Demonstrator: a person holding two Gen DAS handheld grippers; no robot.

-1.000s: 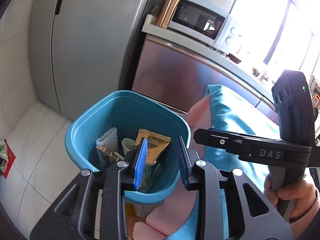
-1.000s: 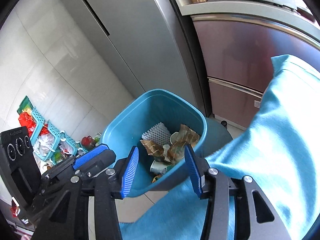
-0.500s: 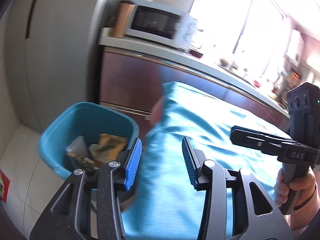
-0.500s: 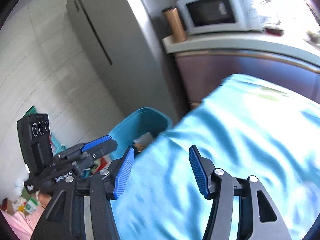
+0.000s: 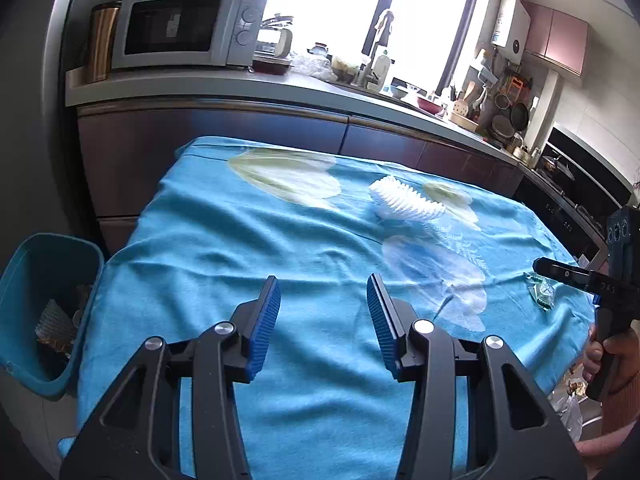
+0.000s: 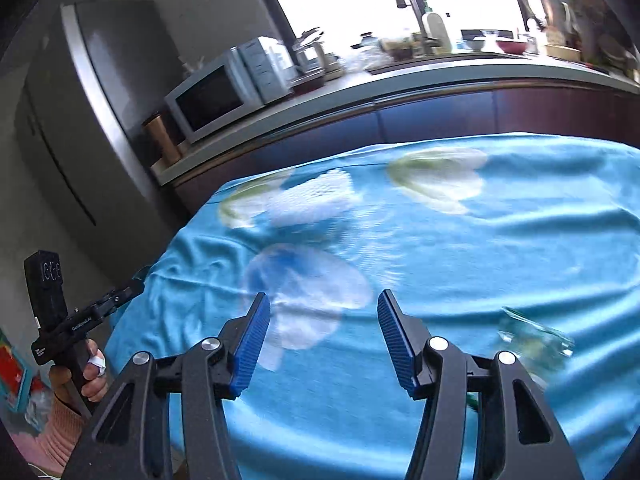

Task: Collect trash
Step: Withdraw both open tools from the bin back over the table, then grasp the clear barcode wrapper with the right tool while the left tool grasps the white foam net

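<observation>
Blue ribbed fingers of the left gripper stand wide apart with nothing between them, hovering over a table. Matching blue fingers of the right gripper are also spread wide and empty.

Behind the table, a tall grey refrigerator stands at the left end of a long kitchen counter with dark cabinet fronts. A bright blue tablecloth printed with pale flowers covers the whole table and shows soft wrinkles. A silver microwave oven sits on the counter near the refrigerator, with a copper-coloured metal canister just beside it. A teal plastic trash bin stands on the floor beside the table's left edge, and some crumpled wrappers lie inside it.

On the cloth, a white ribbed foam fruit sleeve lies toward the far side of the table, well apart from both grippers. A small crumpled green transparent wrapper lies near the table's right edge; in the right wrist view it appears blurred, just beside the right gripper's right finger and outside the gap between the fingers. Each gripper's black handle is visible in the other camera, held in a hand.
</observation>
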